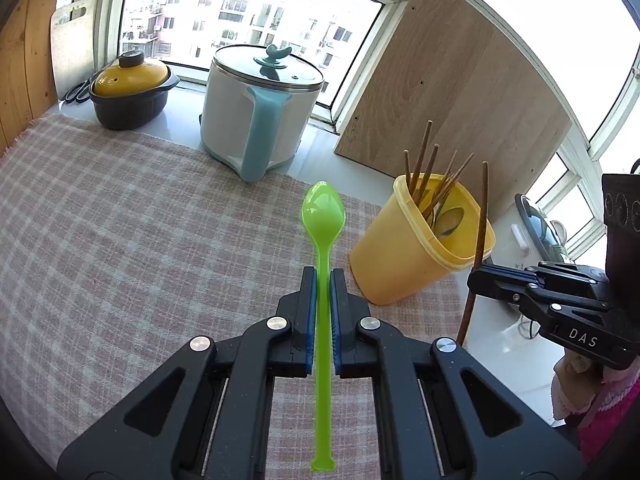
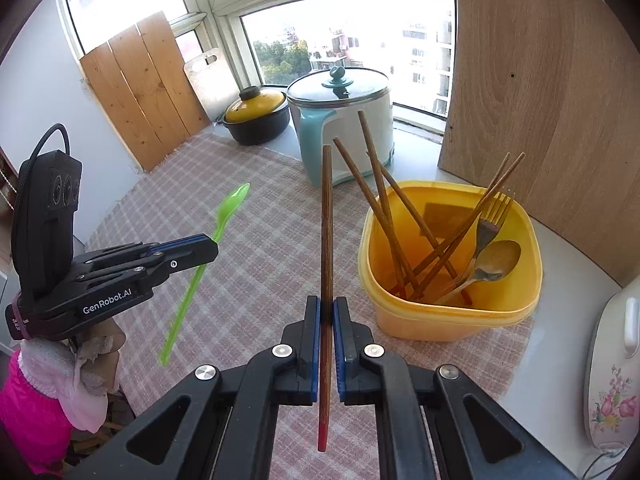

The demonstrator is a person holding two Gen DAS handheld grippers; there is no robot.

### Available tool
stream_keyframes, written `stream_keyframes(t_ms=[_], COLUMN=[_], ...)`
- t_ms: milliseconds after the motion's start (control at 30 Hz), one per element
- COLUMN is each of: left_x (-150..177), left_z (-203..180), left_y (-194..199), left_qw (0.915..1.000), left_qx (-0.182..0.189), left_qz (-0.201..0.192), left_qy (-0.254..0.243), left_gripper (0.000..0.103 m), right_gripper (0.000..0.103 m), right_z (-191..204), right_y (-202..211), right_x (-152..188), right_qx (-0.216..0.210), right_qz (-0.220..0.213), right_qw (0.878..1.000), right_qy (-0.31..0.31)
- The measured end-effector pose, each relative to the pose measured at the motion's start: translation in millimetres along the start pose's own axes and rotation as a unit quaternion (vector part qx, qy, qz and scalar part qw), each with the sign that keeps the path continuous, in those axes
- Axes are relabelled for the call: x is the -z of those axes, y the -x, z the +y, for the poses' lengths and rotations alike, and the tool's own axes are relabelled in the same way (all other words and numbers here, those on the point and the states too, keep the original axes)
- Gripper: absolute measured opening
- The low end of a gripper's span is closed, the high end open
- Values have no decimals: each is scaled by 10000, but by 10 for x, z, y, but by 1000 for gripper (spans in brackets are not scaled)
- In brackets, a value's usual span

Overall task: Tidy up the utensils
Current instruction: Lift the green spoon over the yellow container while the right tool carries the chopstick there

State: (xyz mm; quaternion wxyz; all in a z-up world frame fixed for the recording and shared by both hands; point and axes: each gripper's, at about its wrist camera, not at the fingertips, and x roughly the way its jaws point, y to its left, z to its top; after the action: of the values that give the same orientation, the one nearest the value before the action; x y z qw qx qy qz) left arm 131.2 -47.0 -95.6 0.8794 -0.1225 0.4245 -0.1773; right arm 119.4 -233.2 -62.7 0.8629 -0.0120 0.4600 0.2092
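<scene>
- Left gripper point(image 1: 323, 276) tilts downward above the tabletop point(image 1: 120, 220), jaws clamped on a green spoon point(image 1: 322, 216).
- Right gripper point(image 2: 326, 304) tilts downward beside the yellow container point(image 2: 448, 320), jaws clamped on a wooden chopstick point(image 2: 326, 220).

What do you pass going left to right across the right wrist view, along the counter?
Left gripper → green spoon → chopstick in the right gripper → yellow container → floral white appliance.

A bright green plastic spoon point(image 1: 322, 216) is lifted above the checked cloth, bowl forward. A brown chopstick point(image 2: 326, 240) with a red tip is raised beside the yellow tub point(image 2: 448, 320) of chopsticks, fork and spoon.
</scene>
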Motion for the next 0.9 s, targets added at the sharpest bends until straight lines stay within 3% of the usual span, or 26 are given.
stream_keyframes(t_ms=[433,900], left_x=[-349,-875], left_z=[-719,-1168], left_y=[-39,-463], left_qw=[9988,9976], left_qx=[197,282], left_qz=[-326,-461], left_qy=[-294,-426], left_gripper=[5,5], right_gripper=[4,3], right_z=[-571,-940], right_y=[543,679], right_x=[-200,-572], right_qx=[-48,-66], right_qz=[-500,-779], right_qw=[9987,9966], right_qy=[-109,-246])
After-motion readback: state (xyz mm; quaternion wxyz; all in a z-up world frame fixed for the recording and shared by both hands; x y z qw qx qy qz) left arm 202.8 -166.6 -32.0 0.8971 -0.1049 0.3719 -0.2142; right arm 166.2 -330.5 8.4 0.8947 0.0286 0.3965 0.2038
